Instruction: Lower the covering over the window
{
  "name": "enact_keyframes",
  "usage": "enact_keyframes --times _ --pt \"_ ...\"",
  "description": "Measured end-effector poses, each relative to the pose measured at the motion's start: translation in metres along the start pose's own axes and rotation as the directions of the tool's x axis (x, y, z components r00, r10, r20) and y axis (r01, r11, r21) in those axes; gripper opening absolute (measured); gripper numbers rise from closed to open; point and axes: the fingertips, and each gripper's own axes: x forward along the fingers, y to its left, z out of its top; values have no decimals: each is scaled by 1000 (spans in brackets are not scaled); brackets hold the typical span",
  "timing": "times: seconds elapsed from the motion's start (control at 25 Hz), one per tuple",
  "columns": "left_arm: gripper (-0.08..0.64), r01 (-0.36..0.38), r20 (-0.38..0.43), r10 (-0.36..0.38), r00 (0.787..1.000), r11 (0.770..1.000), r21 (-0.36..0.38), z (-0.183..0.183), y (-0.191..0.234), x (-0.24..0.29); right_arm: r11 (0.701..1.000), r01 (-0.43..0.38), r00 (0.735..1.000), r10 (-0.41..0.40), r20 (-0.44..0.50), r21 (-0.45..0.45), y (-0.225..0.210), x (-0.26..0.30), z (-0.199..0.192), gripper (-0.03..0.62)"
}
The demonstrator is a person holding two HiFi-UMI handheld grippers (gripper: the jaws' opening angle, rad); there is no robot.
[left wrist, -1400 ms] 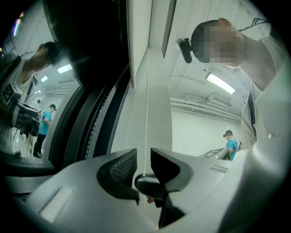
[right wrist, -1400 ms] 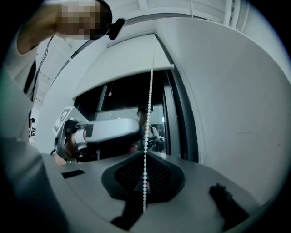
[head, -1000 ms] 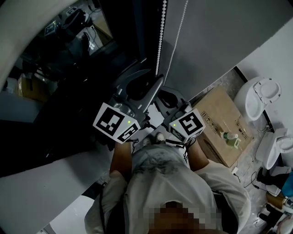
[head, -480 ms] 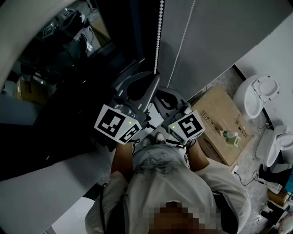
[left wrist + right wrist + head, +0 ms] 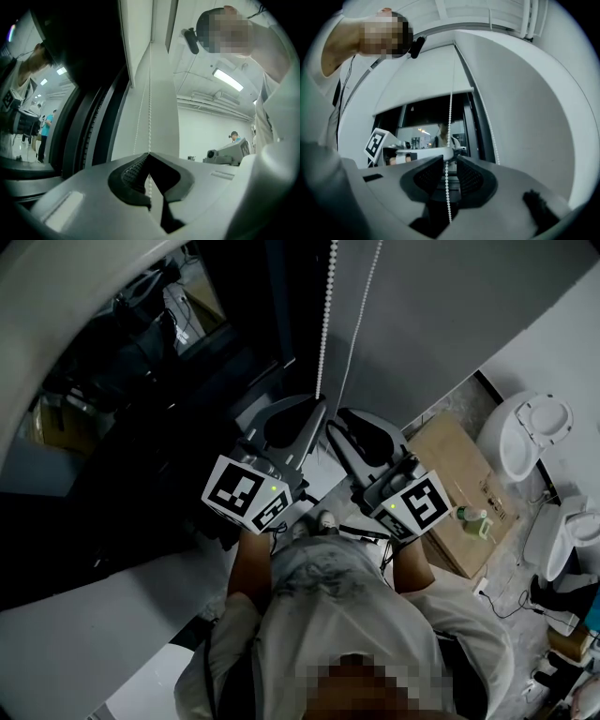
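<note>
White bead chain (image 5: pixel 150 93) in L gripper (image 5: pixel 149 155)

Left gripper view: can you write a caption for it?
Left gripper clamps the white bead chain hanging by the window.

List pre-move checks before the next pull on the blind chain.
1. Left gripper clamped on bead chain: ok, jaws together on it.
2. Right gripper released: ok, its jaws have just been opening; the chain hangs between them ungripped.
3. One strand only in the jaws: ok, other strand hangs off to the side.
4. Blind fully down: not ok, window shows below its bottom edge.
5. Chain free of snags up top: cannot tell.
</note>
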Motion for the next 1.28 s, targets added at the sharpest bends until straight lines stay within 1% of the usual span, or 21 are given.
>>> enact_keyframes --times 0.12,0.32,0.64,0.8,0.88,0.96,1.04,1.16,1.28 --pt "11 -5 -39 5 999 1000 3 -16 0 1 1000 13 1000 -13 14 -6 -4 -5 9 100" --pt "11 -1 -91 -2 996 999 -36 -47 -4 3 999 6 999 -4 42 -42 -4 0 26 115" --pt "11 -9 -157 0 988 998 -57 -79 -7 5 997 -9 996 16 86 -74 -1 16 47 117" --pt "11 -10 -186 -4 983 997 -74 -94 -10 4 997 -19 995 27 96 -80 0 21 51 115" --pt "11 -9 -198 -7 980 997 -80 -101 -13 3 997 -10 996 17 93 -81 -2 22 50 115" --pt "11 -9 -208 -9 978 996 -84 -106 -14 1 996 6 997 1 82 -89 -5 21 47 100" --pt "11 -12 -220 -8 975 996 -86 -111 -15 0 996 14 995 -6 95 -85 -5 22 50 77" --pt "11 -14 -235 -8 972 996 -93 -119 -18 -2 995 28 996 -20 91 -93 -8 21 50 32" --pt "12 -12 -234 -10 972 996 -90 -119 -21 -3 993 32 997 -24 75 -110 -9 20 46 29"
